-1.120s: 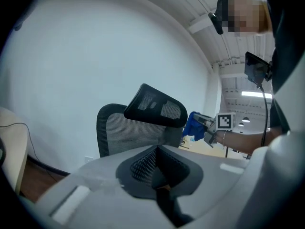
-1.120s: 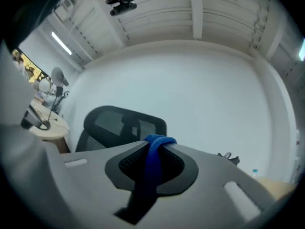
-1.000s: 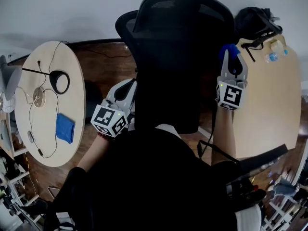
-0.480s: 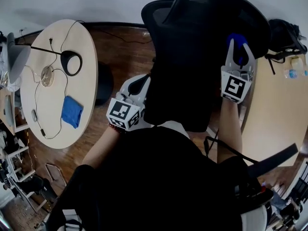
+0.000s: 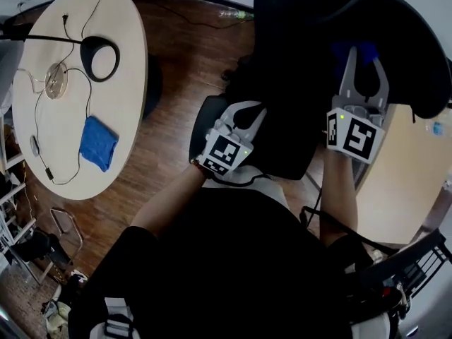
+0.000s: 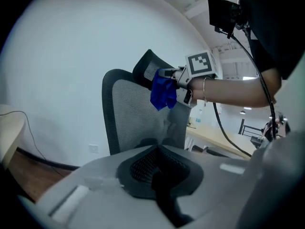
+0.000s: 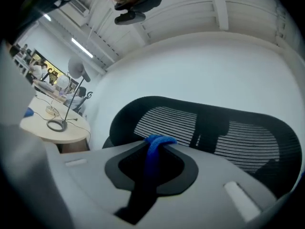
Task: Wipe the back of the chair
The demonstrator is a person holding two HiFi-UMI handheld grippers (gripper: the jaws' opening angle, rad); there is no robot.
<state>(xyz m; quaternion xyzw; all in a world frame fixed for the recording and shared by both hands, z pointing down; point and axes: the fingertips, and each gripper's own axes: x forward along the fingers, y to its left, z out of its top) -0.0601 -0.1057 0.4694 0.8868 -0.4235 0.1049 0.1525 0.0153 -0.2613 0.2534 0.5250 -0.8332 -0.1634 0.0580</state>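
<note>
The black mesh chair (image 5: 402, 41) fills the head view's upper right. My right gripper (image 5: 361, 56) points up at the chair back, shut on a blue cloth (image 5: 357, 49) that bunches at its tips. In the right gripper view the cloth (image 7: 153, 151) sticks out between the jaws in front of the striped mesh back (image 7: 224, 132). My left gripper (image 5: 258, 111) is lower and to the left, close against the chair's dark lower part, jaws shut with nothing seen in them. The left gripper view shows the grey mesh back (image 6: 133, 113) and the right gripper with the cloth (image 6: 162, 92).
A round pale table (image 5: 127, 76) stands at the left with a lamp base (image 5: 99, 56), cables and a second blue cloth (image 5: 97, 142). A wooden tabletop (image 5: 399, 182) lies at the right. Brown wood floor (image 5: 183, 69) runs between. Shelving clutter sits at the bottom left.
The head view has swung, so the chair and both grippers now sit further right. The left gripper has come in closer to the chair's middle. The right gripper still holds the cloth at the chair back.
</note>
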